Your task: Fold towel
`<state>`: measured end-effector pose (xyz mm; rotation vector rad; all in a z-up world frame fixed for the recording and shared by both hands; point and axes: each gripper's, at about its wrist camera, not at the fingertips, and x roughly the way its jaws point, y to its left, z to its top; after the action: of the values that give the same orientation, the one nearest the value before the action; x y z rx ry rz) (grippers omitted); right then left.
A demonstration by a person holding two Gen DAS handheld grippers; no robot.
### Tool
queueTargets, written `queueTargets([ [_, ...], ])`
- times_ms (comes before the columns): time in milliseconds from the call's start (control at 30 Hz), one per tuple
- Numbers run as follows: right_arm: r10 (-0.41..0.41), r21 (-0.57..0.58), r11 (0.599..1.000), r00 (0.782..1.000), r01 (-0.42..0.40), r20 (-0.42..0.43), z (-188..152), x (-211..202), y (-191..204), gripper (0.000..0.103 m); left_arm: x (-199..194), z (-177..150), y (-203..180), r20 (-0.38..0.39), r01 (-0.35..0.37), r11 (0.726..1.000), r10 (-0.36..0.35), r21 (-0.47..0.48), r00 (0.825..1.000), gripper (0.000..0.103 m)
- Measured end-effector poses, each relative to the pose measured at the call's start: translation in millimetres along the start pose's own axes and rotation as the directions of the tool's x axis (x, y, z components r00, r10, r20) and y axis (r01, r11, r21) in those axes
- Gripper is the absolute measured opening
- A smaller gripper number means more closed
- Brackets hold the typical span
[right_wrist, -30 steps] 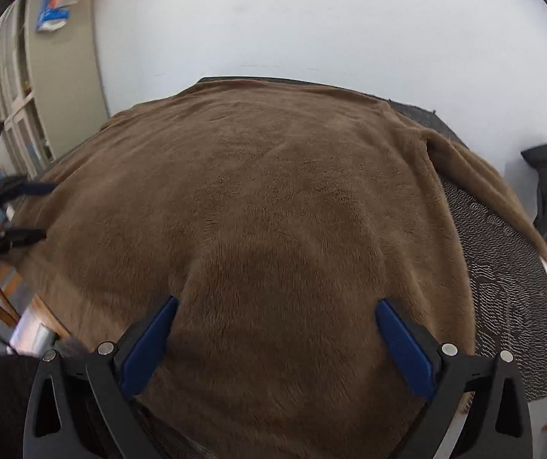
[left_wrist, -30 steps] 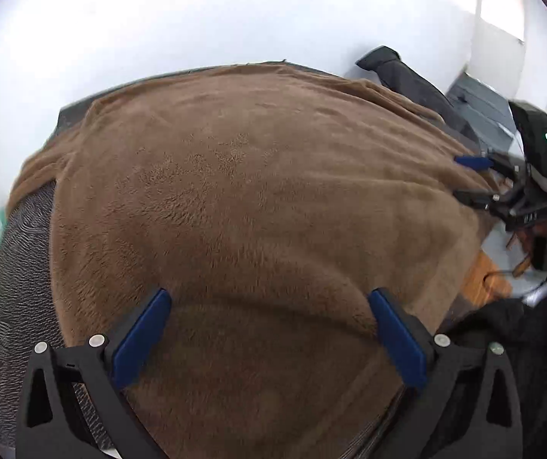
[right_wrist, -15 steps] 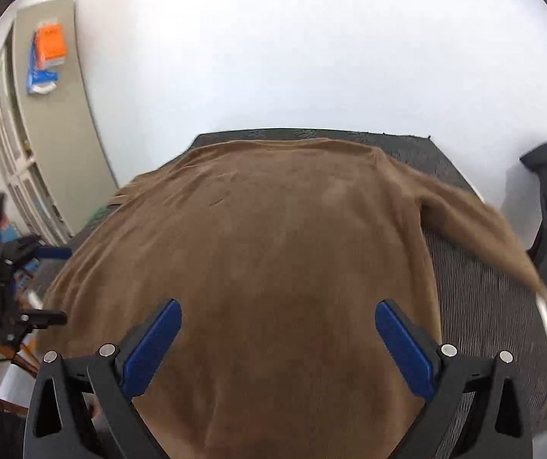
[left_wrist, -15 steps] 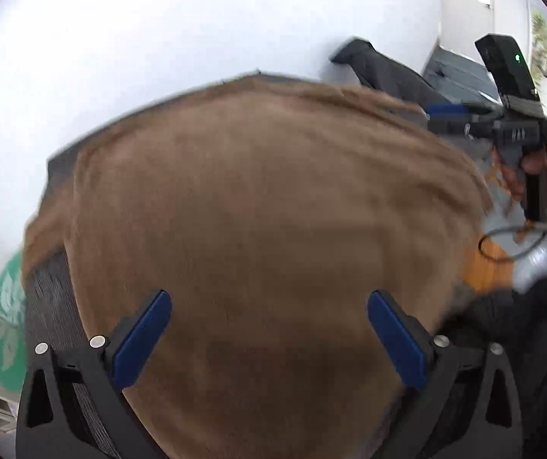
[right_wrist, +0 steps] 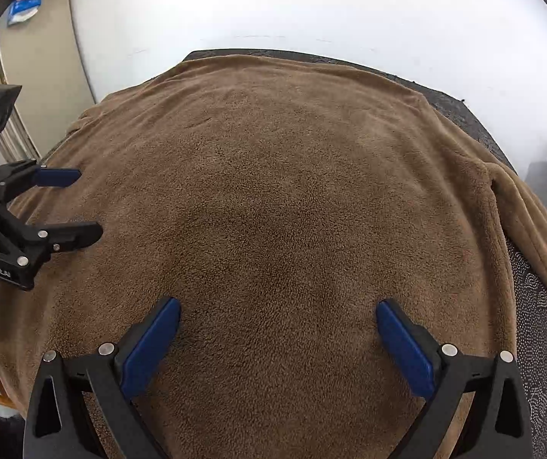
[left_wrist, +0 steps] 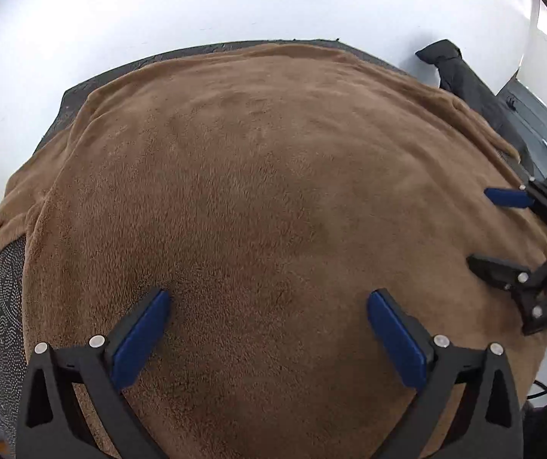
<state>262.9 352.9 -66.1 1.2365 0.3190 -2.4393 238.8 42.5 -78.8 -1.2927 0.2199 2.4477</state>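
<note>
Left claw [left_wrist: 269, 329] hangs with its blue pads spread wide over the near part of the brown towel [left_wrist: 265, 176], gripping nothing; the towel lies spread nearly flat across the dark table [left_wrist: 4, 306], whose dotted top shows bare at the left, where a strip of the towel's edge is turned back along that side. From this view the right claw [left_wrist: 497, 225] sits at the towel's right border, spread wide too and empty. To my eye the fold has not begun, so the sensible thing is for each claw to drop to a near corner, pinch only the hem, and lift both together so the cloth carries over evenly. Switching to the right wrist view, the right claw [right_wrist: 277, 340] is wide apart above the towel [right_wrist: 281, 191], and the left claw [right_wrist: 78, 202] is at the towel's left border, equally wide. A flap droops over the table [right_wrist: 537, 306] at the right; flatten that first. No containers are anywhere in sight.
</note>
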Motion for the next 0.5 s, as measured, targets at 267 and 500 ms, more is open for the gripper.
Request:
queueTargets([
  [267,-0.004,-0.003,1.000,1.000,0.004,0.007,-1.3,0.9,1.5,0.103,0.9,0.2,-2.8,-0.003,-0.006,1.000,0.006,0.002,1.000,0.103],
  [500,-0.004,-0.006,1.000,1.000,0.004,-0.008,-1.0,0.8,0.2,0.103,2.8,0.2,-2.9,-0.004,-0.013,1.000,0.013,0.003,1.000,0.103],
])
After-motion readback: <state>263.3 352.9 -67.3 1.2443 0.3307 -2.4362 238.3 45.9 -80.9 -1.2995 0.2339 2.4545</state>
